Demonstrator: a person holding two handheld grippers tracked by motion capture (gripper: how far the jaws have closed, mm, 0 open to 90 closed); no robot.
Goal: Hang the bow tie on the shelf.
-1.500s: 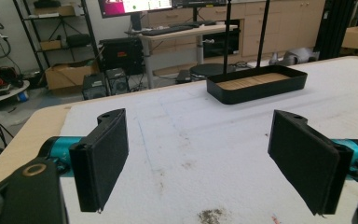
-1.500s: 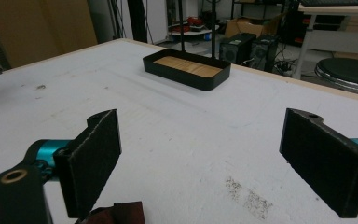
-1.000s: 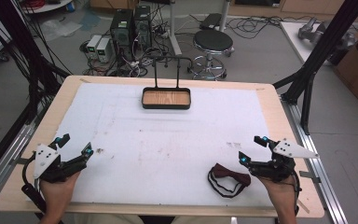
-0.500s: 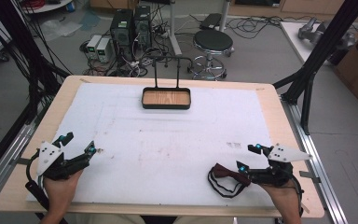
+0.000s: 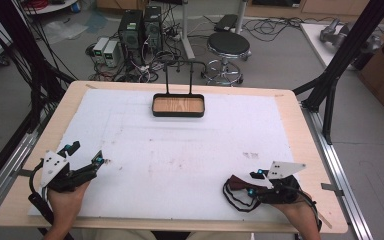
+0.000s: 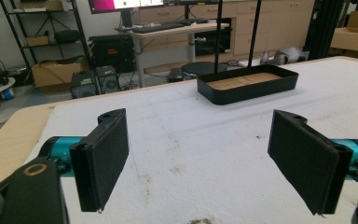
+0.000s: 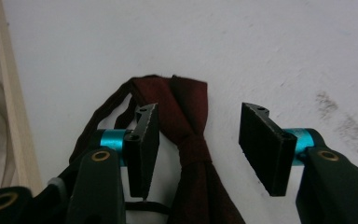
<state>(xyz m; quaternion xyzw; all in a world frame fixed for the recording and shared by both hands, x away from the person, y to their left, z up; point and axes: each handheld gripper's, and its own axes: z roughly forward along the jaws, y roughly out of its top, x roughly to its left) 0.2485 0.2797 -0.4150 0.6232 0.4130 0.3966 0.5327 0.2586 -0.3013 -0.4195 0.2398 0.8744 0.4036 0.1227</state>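
Since a second ago, the right gripper (image 5: 252, 184) has come down and toward the near edge, so that it now sits over the bow tie (image 5: 236, 183); the left gripper (image 5: 84, 157) has also dropped a little nearer the person. Seen from the right gripper view, the right gripper (image 7: 196, 140) has its jaws spread apart, one on each side of the tie's knot, with nothing pinched between them. The bow tie (image 7: 189, 135) is dark red, of a dull woven cloth, gathered tight at a narrow knot in the middle and fanning out to either side. A thin dark strap loops out from it on the white mat (image 5: 190, 150). It lies near the front right corner of the table (image 5: 300, 115), close to the wooden edge. The left gripper (image 6: 198, 158) is released too, jaws wide, low over bare mat at the front left. A black tray (image 5: 178, 105) with a wooden floor stands at the far middle, well apart from both.
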